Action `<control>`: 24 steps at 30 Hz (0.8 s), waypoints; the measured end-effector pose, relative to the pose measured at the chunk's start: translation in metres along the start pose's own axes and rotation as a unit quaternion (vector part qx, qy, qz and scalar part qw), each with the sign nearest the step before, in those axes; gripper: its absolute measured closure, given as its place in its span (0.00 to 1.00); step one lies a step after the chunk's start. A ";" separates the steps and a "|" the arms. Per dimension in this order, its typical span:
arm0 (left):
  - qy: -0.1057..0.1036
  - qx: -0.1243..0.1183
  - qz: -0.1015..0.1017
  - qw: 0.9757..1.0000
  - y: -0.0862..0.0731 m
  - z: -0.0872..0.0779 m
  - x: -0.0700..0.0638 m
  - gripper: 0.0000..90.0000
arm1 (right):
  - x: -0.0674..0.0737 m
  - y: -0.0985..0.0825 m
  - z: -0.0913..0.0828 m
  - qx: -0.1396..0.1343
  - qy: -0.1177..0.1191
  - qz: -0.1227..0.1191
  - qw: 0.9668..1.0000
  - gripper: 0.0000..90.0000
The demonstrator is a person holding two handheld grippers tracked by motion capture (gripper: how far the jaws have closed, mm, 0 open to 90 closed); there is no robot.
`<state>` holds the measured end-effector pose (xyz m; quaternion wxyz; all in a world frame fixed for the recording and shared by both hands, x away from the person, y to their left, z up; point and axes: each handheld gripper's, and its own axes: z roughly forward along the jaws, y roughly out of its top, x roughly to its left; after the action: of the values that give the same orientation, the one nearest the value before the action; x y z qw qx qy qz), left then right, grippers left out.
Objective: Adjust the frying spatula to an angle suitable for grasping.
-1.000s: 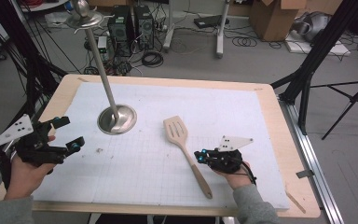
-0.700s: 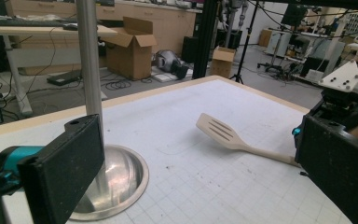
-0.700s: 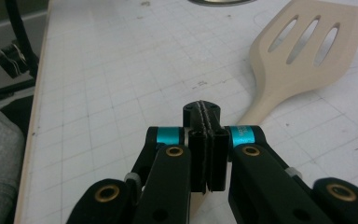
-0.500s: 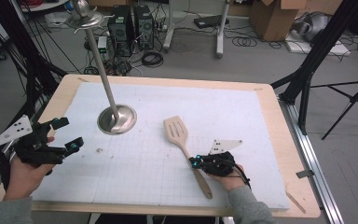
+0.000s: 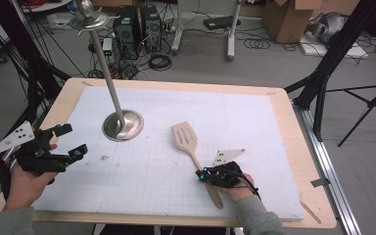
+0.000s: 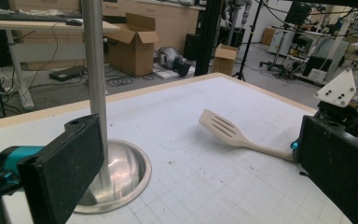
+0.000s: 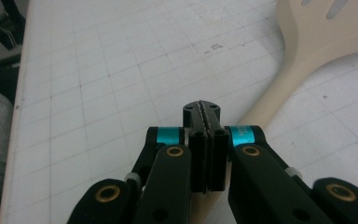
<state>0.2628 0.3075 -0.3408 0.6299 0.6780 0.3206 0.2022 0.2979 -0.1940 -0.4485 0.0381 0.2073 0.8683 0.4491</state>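
I read this as the approach-to-grasp step. Right gripper (image 5: 206, 174) sits low on the gridded mat (image 5: 284, 147), jaws pressed together on nothing; wooden slotted spatula (image 5: 192, 148) lies just beside them, handle passing alongside the tips. Left gripper (image 5: 67, 142) held off the mat with jaws wide apart, steel stand (image 5: 122, 125) ahead of it. My next move: spread the right jaws, straddle the handle

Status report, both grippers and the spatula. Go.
Left gripper open, hovering near the metal stand. Right gripper shut, nothing between its fingers, beside the spatula handle. Spatula flat on the mat, nothing blocking it.
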 end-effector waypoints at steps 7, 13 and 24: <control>0.001 0.002 0.000 1.000 -0.001 -0.001 0.000 0.02 | 0.000 0.002 -0.006 0.006 -0.023 -0.012 1.000 1.00; 0.008 0.001 -0.002 1.000 -0.002 -0.004 0.003 0.02 | 0.000 0.002 -0.008 0.012 -0.025 -0.014 1.000 1.00; 0.011 -0.003 -0.003 1.000 -0.002 -0.009 0.002 0.02 | -0.003 0.002 -0.011 0.018 -0.028 -0.022 0.999 1.00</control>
<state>0.2579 0.3157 -0.3422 0.6290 0.6727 0.3292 0.2085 0.2980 -0.2024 -0.4409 0.0683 0.2009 0.8793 0.4263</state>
